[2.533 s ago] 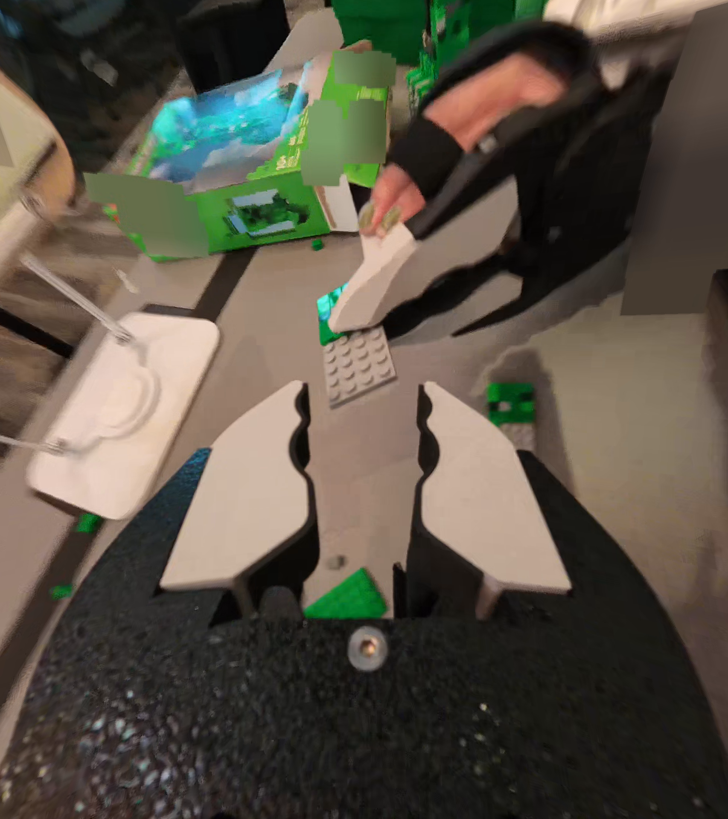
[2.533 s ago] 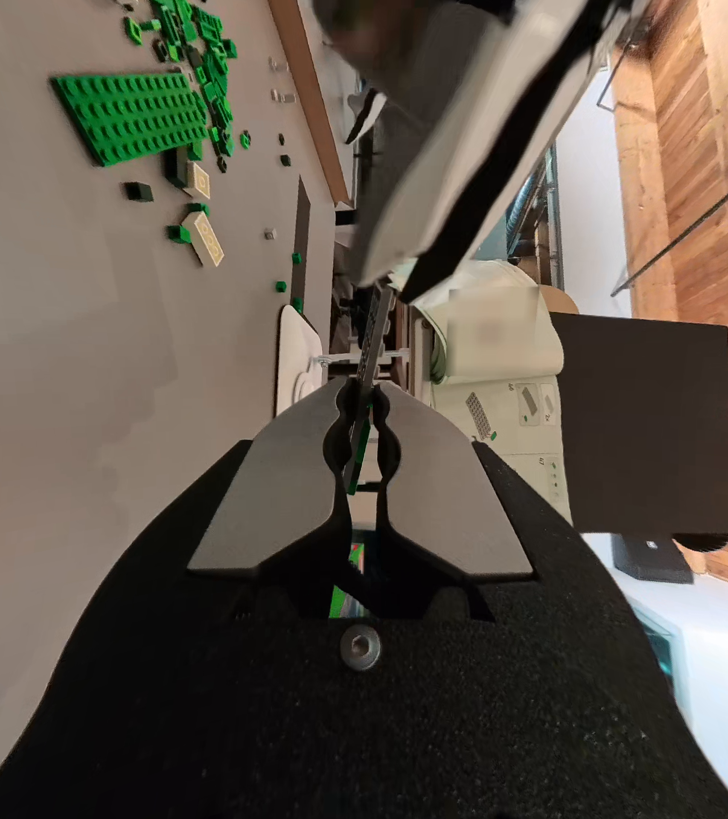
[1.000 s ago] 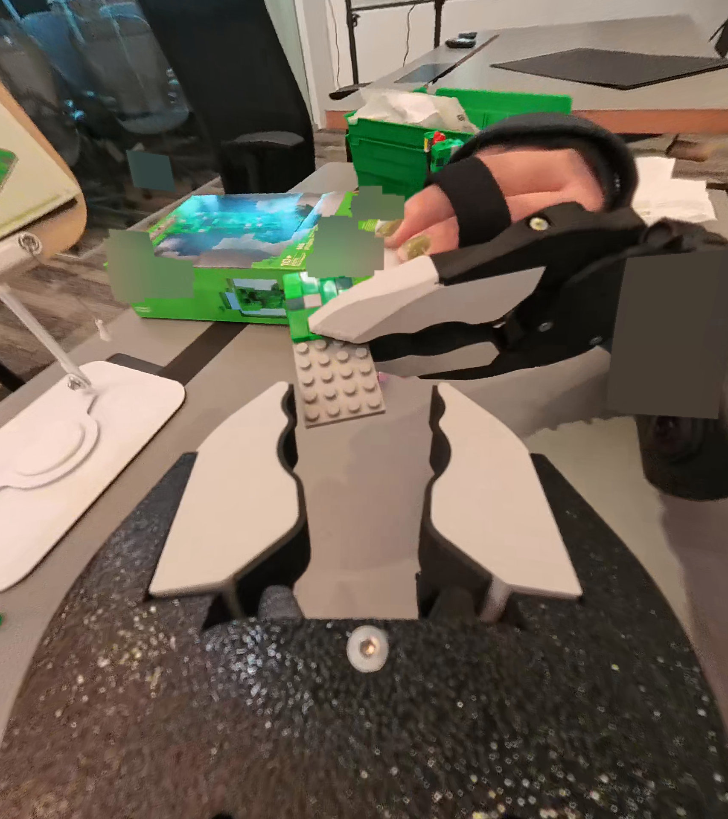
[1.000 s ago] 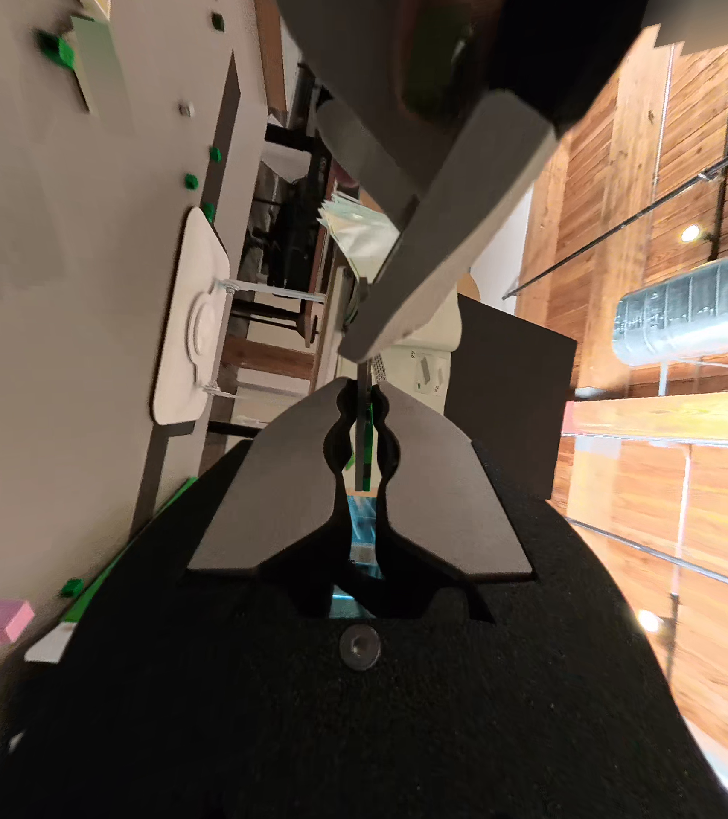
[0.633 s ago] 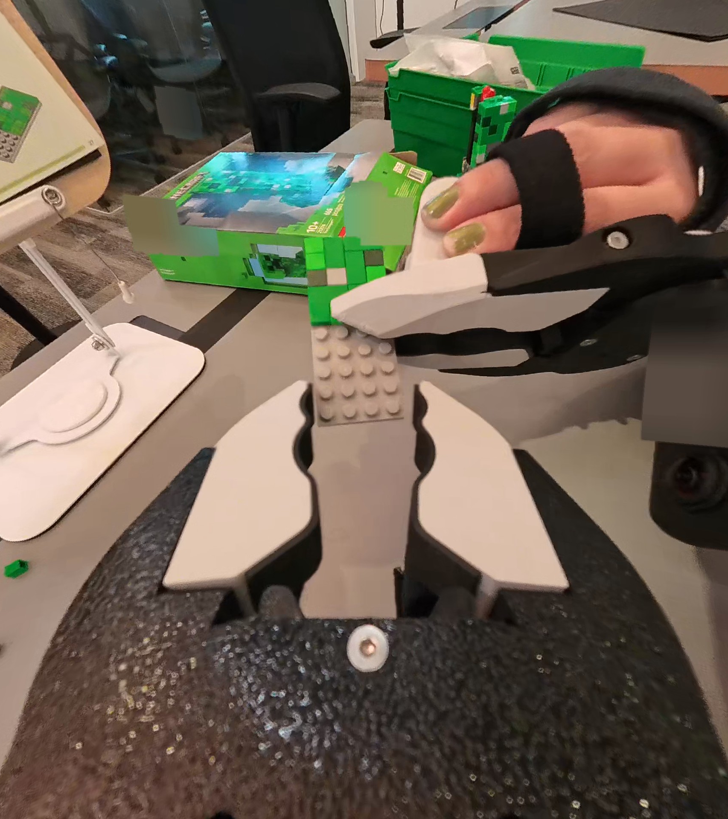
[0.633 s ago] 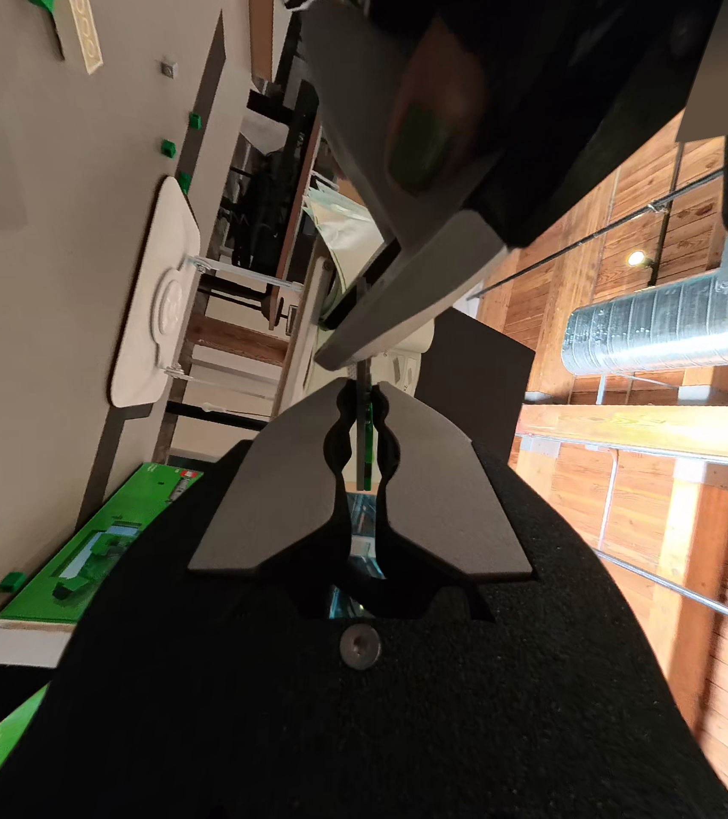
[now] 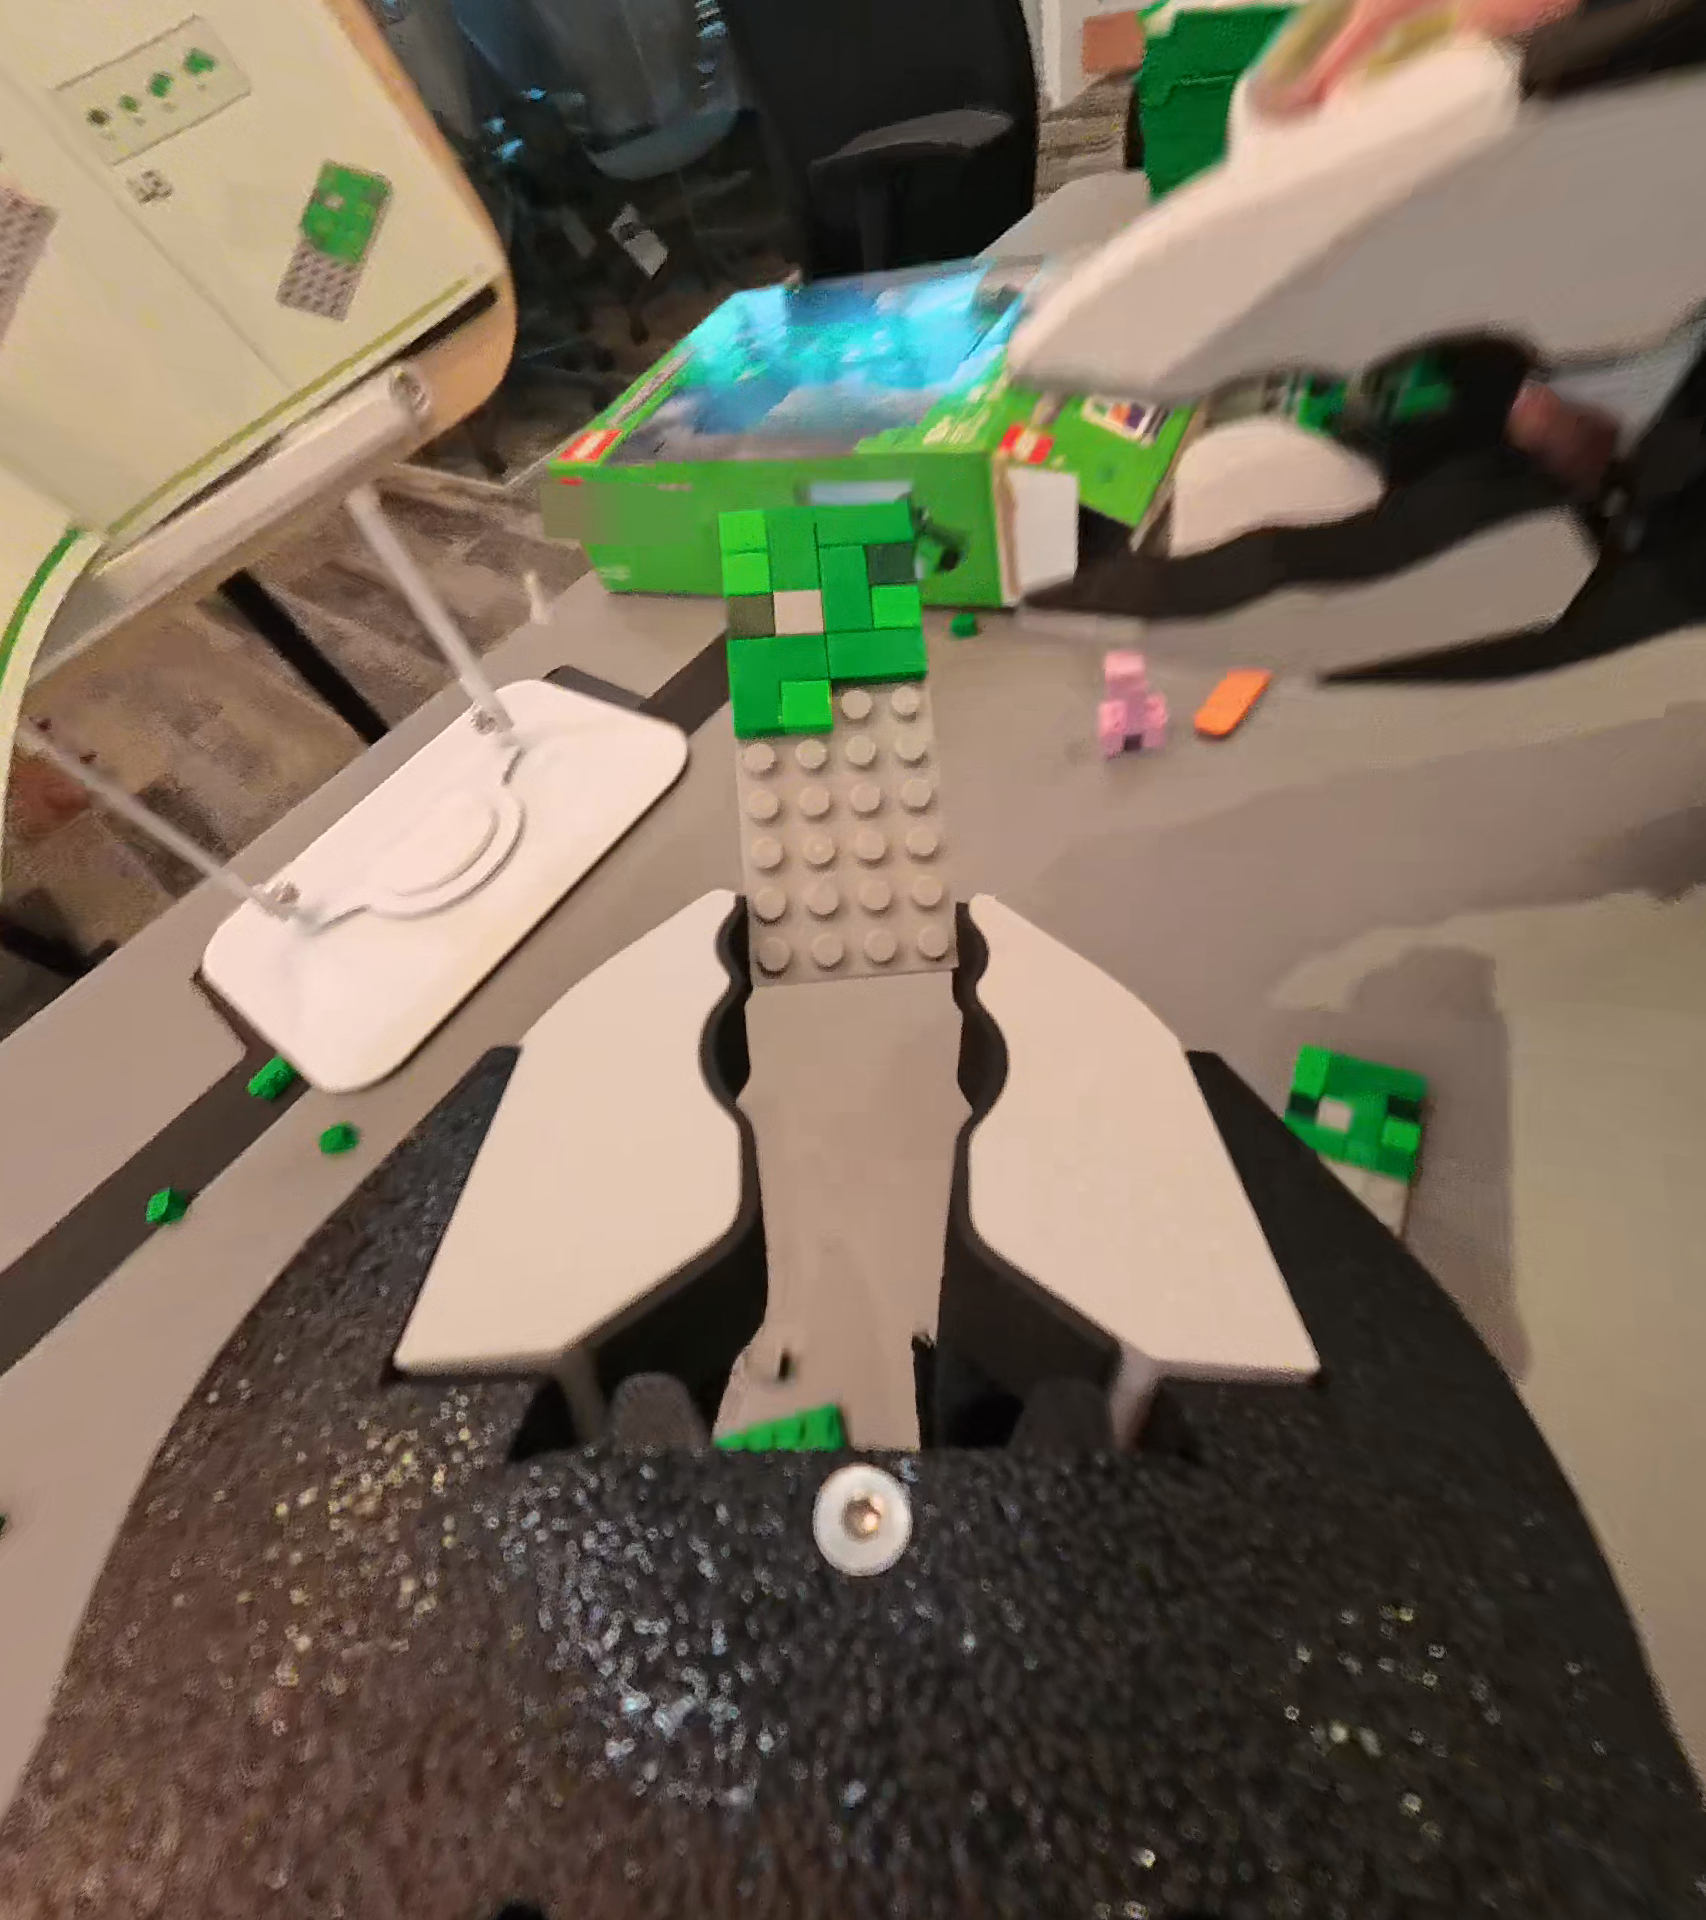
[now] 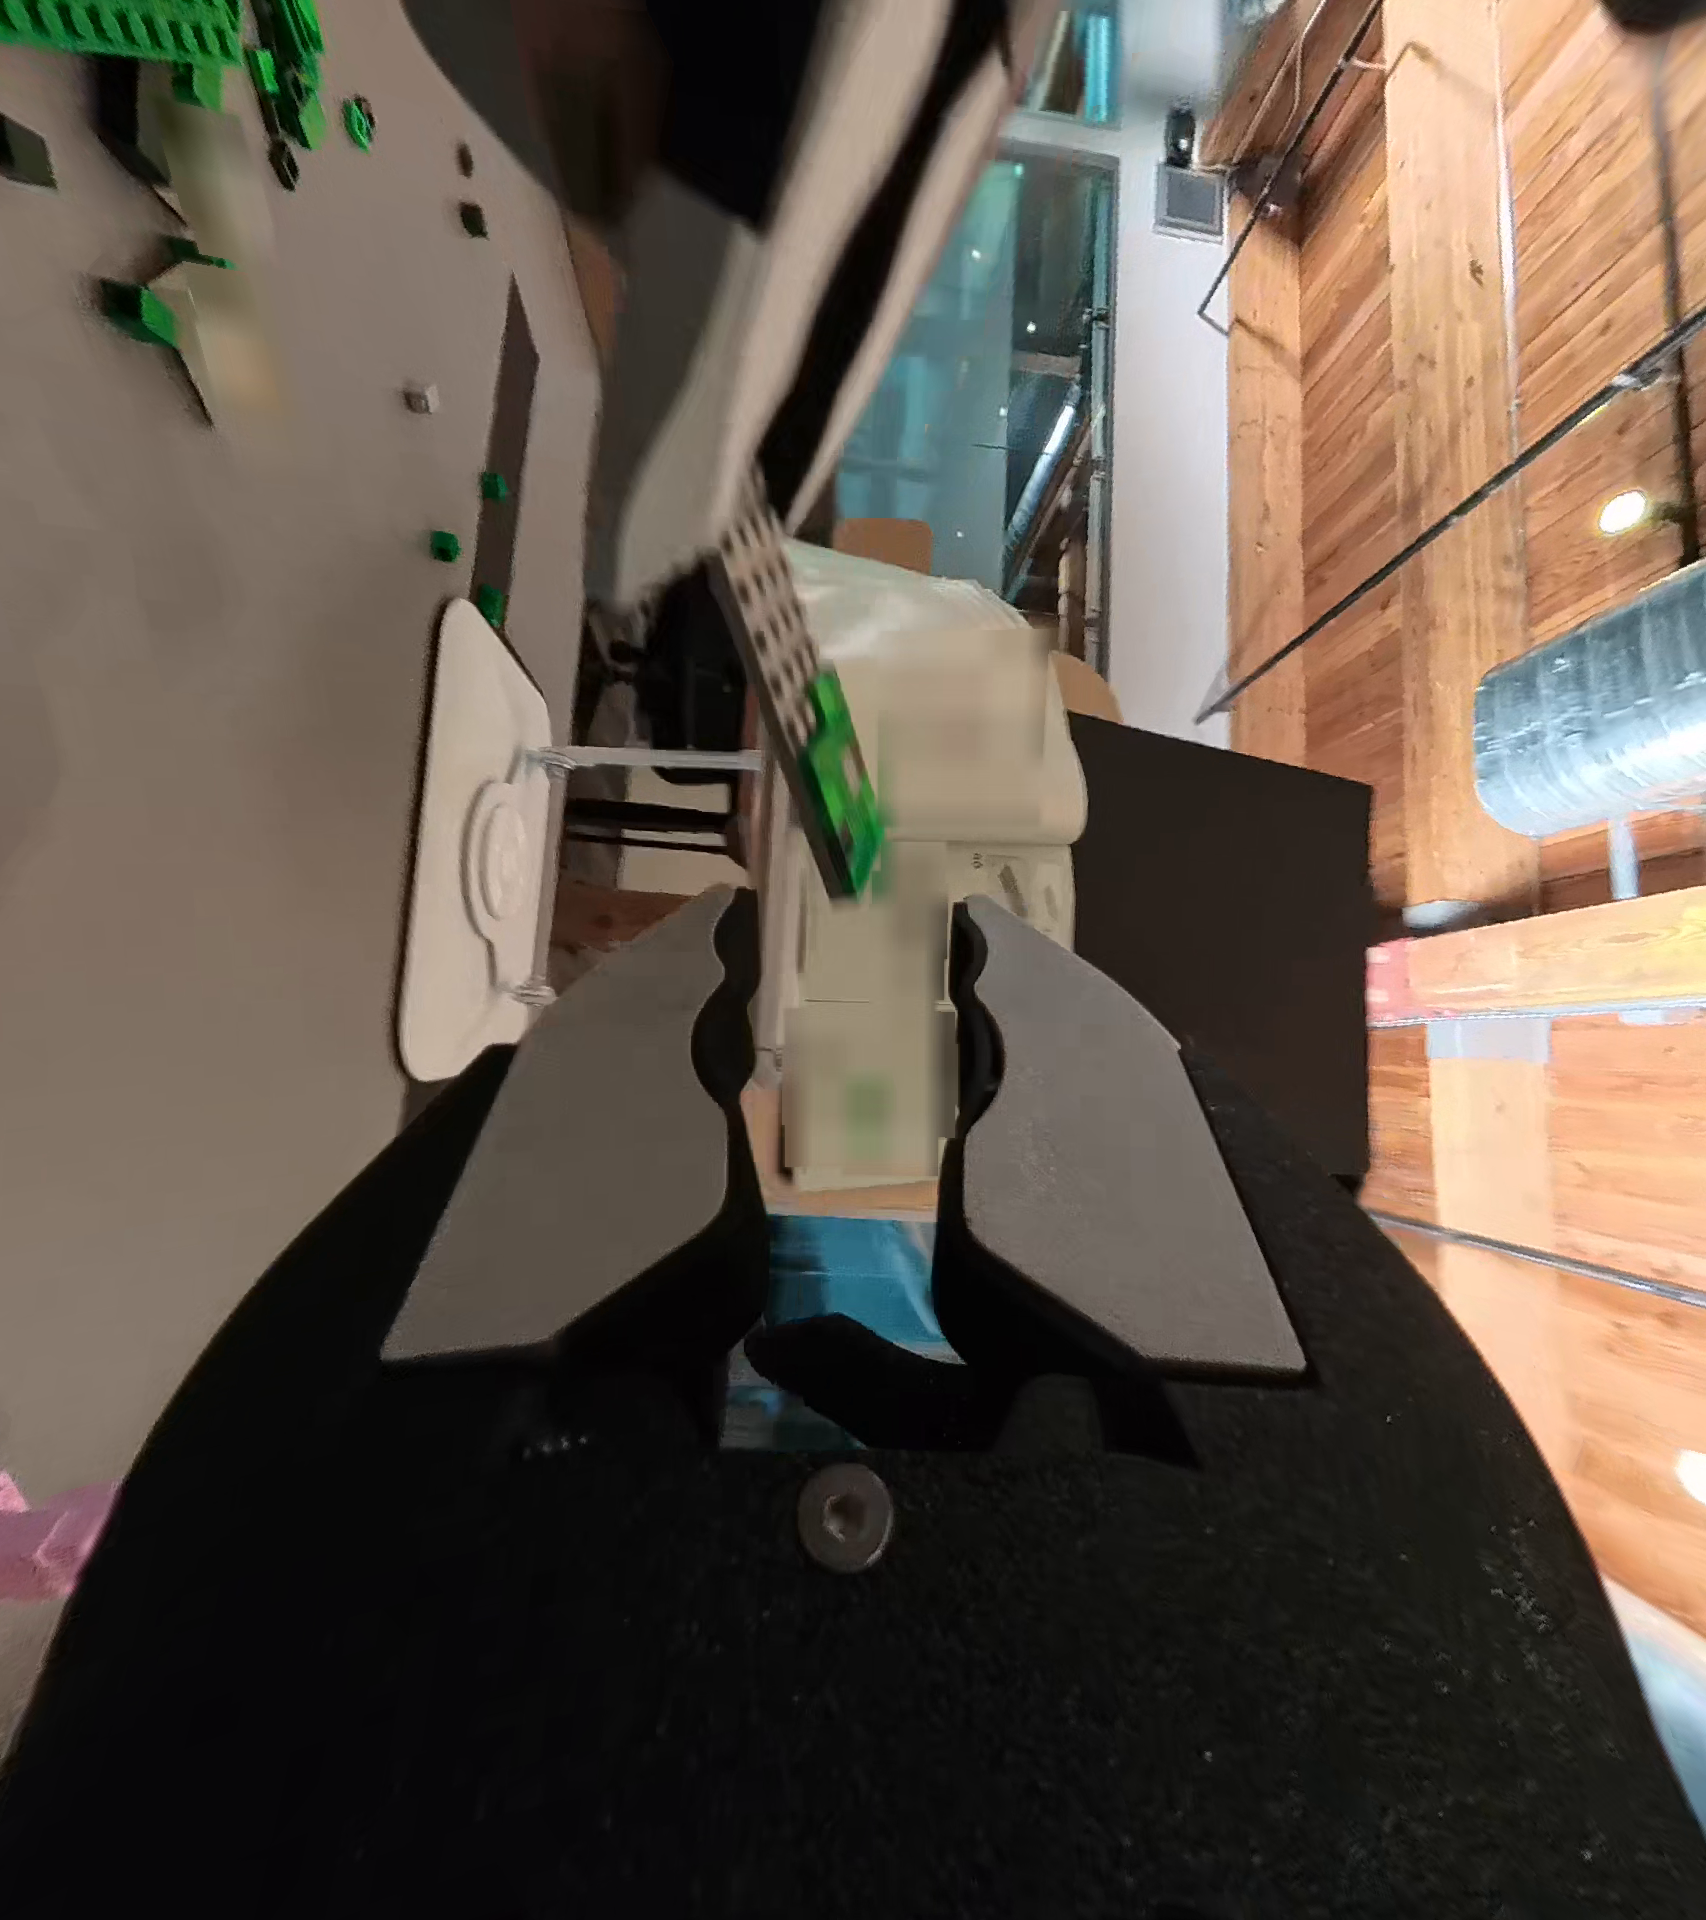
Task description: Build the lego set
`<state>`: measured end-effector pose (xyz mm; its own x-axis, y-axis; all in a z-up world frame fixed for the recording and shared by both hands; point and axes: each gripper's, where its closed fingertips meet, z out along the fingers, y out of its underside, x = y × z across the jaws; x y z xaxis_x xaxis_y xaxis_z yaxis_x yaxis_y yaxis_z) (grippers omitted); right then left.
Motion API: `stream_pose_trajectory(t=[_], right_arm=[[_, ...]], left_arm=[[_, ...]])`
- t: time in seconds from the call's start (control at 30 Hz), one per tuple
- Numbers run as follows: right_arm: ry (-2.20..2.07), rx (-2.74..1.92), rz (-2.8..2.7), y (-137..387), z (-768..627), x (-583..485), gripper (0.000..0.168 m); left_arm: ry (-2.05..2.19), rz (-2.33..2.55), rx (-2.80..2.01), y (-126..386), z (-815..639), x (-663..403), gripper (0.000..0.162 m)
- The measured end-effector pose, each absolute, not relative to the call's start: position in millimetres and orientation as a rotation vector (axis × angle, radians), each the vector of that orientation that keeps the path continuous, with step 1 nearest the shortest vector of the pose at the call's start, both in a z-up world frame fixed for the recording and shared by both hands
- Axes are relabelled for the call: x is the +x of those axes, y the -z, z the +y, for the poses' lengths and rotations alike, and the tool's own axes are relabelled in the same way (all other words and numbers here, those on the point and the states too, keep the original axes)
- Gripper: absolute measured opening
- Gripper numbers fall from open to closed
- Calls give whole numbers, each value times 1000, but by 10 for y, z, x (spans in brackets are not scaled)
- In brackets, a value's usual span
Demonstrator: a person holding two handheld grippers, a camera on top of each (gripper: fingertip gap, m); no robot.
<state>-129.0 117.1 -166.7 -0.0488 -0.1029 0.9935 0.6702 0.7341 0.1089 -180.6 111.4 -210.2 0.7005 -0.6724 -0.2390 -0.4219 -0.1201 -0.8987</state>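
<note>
A grey studded plate (image 7: 844, 831) carries green and grey tiles (image 7: 823, 613) on its far end. My left gripper (image 7: 854, 925) is shut on the plate's near end and holds it above the table. My right gripper (image 8: 849, 935) is open and empty, a short way off the plate's tiled end (image 8: 838, 779). In the left wrist view, one of the right gripper's white fingers (image 7: 1244, 239) shows blurred at the upper right, apart from the plate. In the right wrist view, one of the left gripper's fingers (image 8: 724, 436) grips the plate (image 8: 776, 644).
A green set box (image 7: 828, 436) lies behind the plate. An instruction booklet (image 7: 153, 260) sits on a stand with a white base (image 7: 444, 883) at the left. A pink figure (image 7: 1129, 712), an orange piece (image 7: 1233, 698), a small green assembly (image 7: 1353, 1127) and loose green bits (image 7: 267, 1081) lie on the table.
My left gripper has closed on the plate's near end. My right gripper has opened, let go of the plate and drawn back from it.
</note>
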Motion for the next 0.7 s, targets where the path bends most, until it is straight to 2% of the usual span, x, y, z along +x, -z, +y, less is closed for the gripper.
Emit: stream_pose_trajectory(t=[0.3,0.5,0.7], right_arm=[[190,-830,-1595,2065,1201,-1483,43],[-9,-1104,-1528,2461,1249,-1657,36],[-340,-1402,-1276,2790,1477,-1613,34]], left_arm=[[56,741,-1883,2650,771,-2878,37],[32,586,-1912,2745,787,-3524,37],[76,520,-1937,2841,807,-3671,37]])
